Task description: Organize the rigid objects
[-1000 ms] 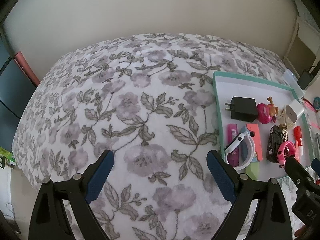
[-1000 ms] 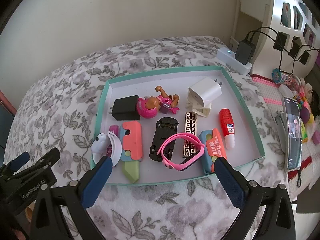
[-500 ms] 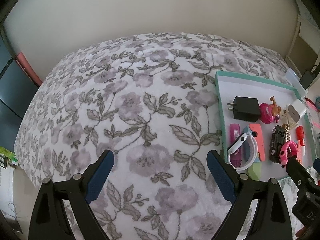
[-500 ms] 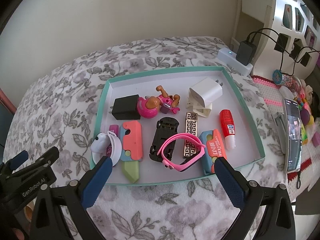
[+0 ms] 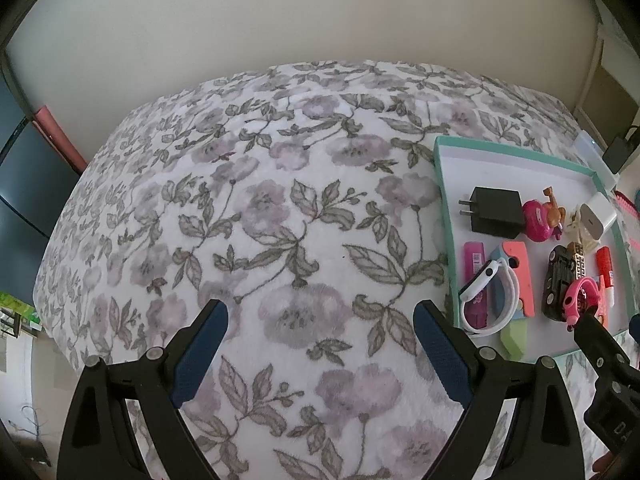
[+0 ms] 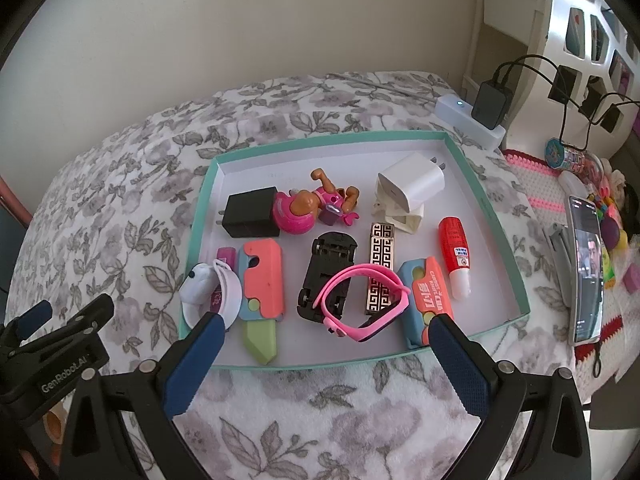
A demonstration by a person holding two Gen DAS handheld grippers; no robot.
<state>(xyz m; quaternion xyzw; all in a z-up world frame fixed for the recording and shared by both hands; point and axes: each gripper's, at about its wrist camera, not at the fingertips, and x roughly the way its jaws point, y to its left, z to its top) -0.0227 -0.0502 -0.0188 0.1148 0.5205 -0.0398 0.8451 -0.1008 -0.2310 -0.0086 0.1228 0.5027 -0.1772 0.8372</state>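
Blue-padded jaws of the right gripper point(image 6: 324, 354) stand wide and empty over the near rim of the teal tray point(image 6: 516, 268). Just ahead lie a pink wristband point(image 6: 362, 298) and an orange case point(image 6: 430, 300) printed "CARROT". The left gripper point(image 5: 320, 344), marked "GenRobot.AI", gapes wide over the floral blanket point(image 5: 260, 208), beside the tray.

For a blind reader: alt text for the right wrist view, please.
An open gripper hovers at the near edge of a teal tray of small items on a floral bedspread, among them a pink band and black charger.
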